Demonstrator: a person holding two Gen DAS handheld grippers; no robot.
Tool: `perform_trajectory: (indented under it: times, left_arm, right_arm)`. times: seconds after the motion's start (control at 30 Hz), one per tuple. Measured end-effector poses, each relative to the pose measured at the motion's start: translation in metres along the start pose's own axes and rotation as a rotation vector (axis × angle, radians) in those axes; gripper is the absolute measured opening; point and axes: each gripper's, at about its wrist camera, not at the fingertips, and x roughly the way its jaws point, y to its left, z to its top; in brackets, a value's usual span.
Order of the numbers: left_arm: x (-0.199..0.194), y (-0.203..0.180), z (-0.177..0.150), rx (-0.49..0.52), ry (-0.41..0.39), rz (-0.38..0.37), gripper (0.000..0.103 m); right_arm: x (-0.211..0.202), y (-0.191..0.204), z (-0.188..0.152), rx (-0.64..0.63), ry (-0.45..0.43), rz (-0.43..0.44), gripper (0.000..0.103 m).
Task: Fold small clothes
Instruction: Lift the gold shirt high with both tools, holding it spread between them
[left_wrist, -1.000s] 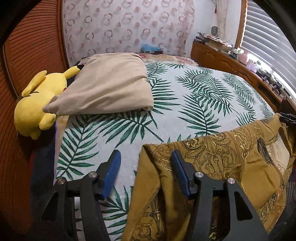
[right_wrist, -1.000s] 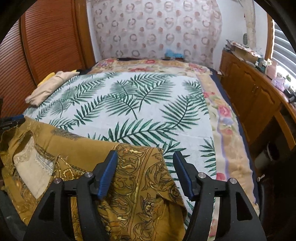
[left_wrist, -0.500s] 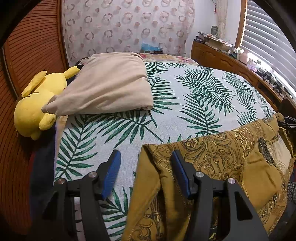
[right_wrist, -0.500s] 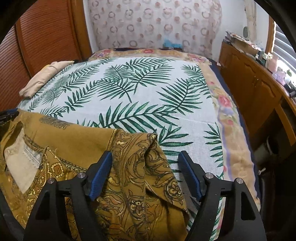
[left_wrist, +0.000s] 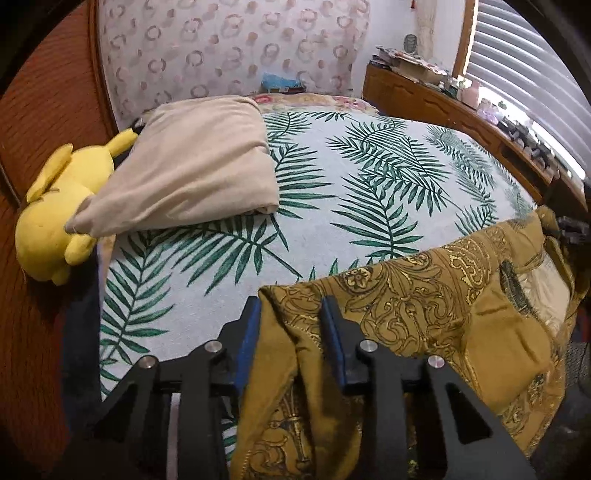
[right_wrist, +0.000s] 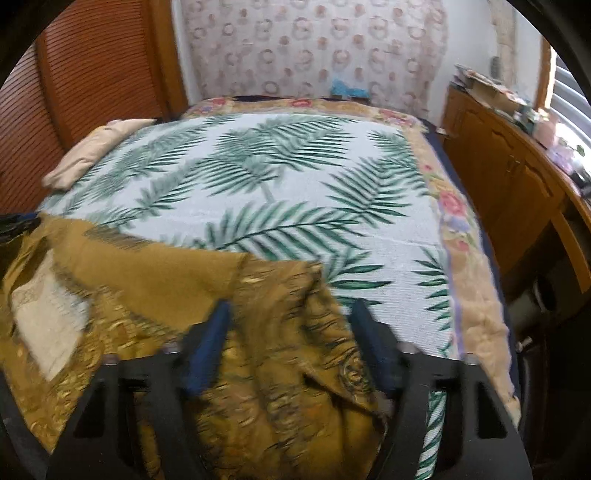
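- Left wrist view: my left gripper (left_wrist: 290, 317) has its blue pads narrowed onto a bunched corner of the mustard patterned garment (left_wrist: 436, 314); cloth fills the gap and touches both pads, so I count it as gripped.
- Same view: the garment lies on the near edge of the palm-leaf bedspread (left_wrist: 369, 192), running from my left gripper rightward to the far corner, where the other gripper is only a dark shape.
- Right wrist view: my right gripper (right_wrist: 291, 332) is wide apart, pads straddling a raised hump of the garment (right_wrist: 155, 273). The frame is blurred; cloth sits between the pads, not pinched.
- Also present: a beige folded cloth (left_wrist: 195, 173) at the far left of the bed, a yellow plush toy (left_wrist: 55, 206) just beside it against the wooden wall panel (left_wrist: 44, 110), and a wooden cabinet (right_wrist: 509, 184) along the right side.
- Step in hand, as I judge it: taking both near corners before lifting to spread or fold.
- To do it well:
  - I should close the right pads on the corner hem itself, not the loose hump, so one layer is not dragged alone.
  - Match the two grips, then lift evenly so the garment hangs square.
  - Lay it on bare bedspread, well apart from the beige cloth.
- Risk: an uneven pinch would skew the fold line.
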Motion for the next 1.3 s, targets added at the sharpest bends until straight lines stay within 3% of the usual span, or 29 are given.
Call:
perform_trajectory:
  times: [0.13, 0.2, 0.27, 0.37, 0.5, 0.6, 0.7, 0.93, 1.17, 1.3]
  left_arm:
    - [-0.002, 0.002, 0.000, -0.013, 0.008, -0.025, 0.031]
    - [-0.003, 0.003, -0.001, -0.014, 0.005, -0.031, 0.029]
    - [-0.006, 0.001, -0.002, -0.016, 0.002, -0.047, 0.012]
    - [-0.022, -0.011, -0.006, 0.010, -0.029, -0.052, 0.004]
    - [-0.076, -0.022, -0.010, -0.039, -0.186, -0.099, 0.004]
    - [-0.128, -0.026, -0.015, -0.114, -0.323, -0.220, 0.004]
    - [-0.174, -0.030, -0.012, -0.108, -0.423, -0.233, 0.004]
    - [-0.269, -0.038, 0.008, -0.029, -0.632, -0.174, 0.003]
    - [-0.336, -0.040, 0.030, 0.046, -0.764, -0.130, 0.003]
    - [-0.369, -0.042, 0.049, 0.089, -0.819, -0.088, 0.003]
  right_arm:
    - [-0.006, 0.018, -0.005, -0.090, 0.016, 0.003, 0.029]
    - [-0.007, 0.021, -0.007, -0.101, 0.019, 0.011, 0.023]
    - [-0.007, 0.021, -0.007, -0.098, 0.015, 0.020, 0.015]
    - [-0.011, 0.022, -0.008, -0.080, -0.007, 0.022, 0.007]
    - [-0.038, 0.028, -0.010, -0.047, -0.066, 0.029, 0.005]
    - [-0.083, 0.030, -0.009, 0.021, -0.178, 0.083, 0.004]
    - [-0.129, 0.043, -0.004, 0.017, -0.271, 0.092, 0.004]
    - [-0.221, 0.067, 0.026, -0.085, -0.435, 0.075, 0.004]
    - [-0.311, 0.085, 0.059, -0.174, -0.601, 0.055, 0.004]
    - [-0.351, 0.101, 0.077, -0.265, -0.656, -0.012, 0.004]
